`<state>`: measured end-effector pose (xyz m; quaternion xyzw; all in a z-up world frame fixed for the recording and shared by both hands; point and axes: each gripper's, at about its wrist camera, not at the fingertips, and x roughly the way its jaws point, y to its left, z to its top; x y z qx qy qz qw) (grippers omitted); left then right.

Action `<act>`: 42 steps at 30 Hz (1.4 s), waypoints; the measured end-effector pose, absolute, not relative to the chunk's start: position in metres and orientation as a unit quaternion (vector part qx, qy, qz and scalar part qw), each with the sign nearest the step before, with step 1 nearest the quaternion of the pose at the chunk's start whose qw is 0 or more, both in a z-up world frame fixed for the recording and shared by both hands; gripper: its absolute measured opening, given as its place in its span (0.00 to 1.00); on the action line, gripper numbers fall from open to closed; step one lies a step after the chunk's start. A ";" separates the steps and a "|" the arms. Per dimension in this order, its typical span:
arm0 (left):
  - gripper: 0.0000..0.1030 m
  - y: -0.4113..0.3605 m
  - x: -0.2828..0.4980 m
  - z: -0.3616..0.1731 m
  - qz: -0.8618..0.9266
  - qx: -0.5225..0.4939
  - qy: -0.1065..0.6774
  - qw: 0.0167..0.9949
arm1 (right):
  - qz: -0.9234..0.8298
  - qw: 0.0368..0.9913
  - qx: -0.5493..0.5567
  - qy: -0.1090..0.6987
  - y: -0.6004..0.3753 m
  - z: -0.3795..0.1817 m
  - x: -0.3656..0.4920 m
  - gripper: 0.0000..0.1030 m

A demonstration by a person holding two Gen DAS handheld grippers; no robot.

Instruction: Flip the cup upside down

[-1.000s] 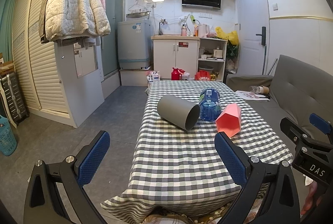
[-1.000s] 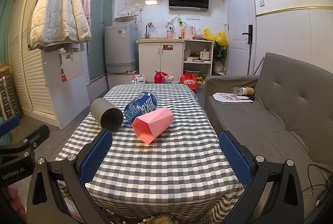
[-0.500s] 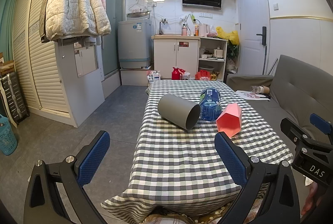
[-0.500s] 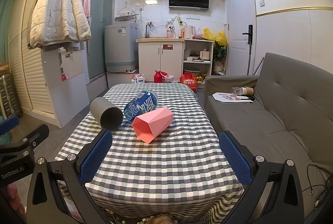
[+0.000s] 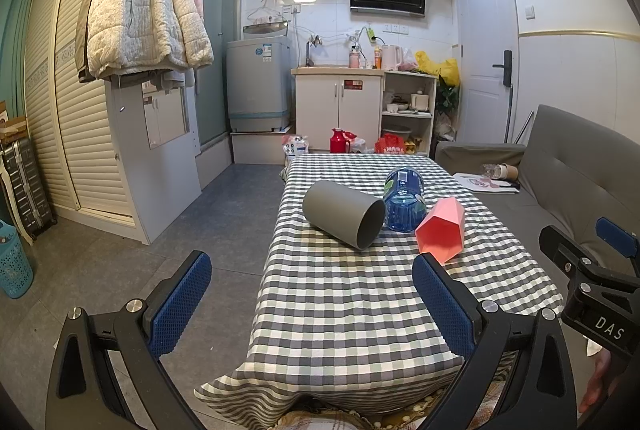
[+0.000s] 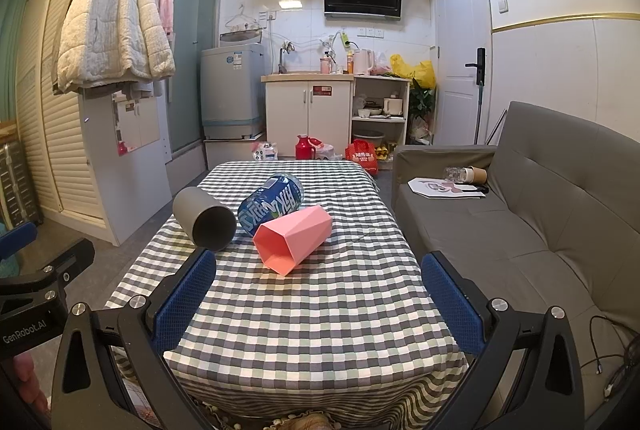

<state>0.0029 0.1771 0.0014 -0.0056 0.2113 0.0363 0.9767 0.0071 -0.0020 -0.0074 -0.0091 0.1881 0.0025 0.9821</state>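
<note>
A grey cup lies on its side on the checked tablecloth, mouth toward me. A pink faceted cup also lies on its side, mouth toward me. A blue water bottle lies between them. My left gripper is open and empty, held short of the table's near edge. My right gripper is open and empty, above the table's near end, well short of the cups.
A grey sofa runs along the table's right side with papers and a paper cup on it. Open floor lies to the left. A kitchen counter and washing machine stand at the back.
</note>
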 end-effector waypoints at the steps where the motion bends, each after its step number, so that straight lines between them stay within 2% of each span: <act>1: 1.00 0.177 0.003 0.001 0.036 -0.006 0.211 0.977 | 0.002 0.982 -0.009 0.188 -0.002 -0.007 0.007 1.00; 27: 1.00 0.178 0.008 -0.002 0.036 -0.015 0.217 0.975 | 0.003 0.979 -0.041 0.199 0.016 -0.014 0.017 1.00; 34: 1.00 0.185 0.046 0.001 0.023 -0.026 0.277 0.960 | 0.019 0.964 -0.003 0.265 0.011 0.003 0.050 1.00; 42: 1.00 0.189 0.122 -0.017 0.028 0.004 0.401 0.916 | -0.009 0.930 -0.002 0.368 0.010 0.012 0.123 1.00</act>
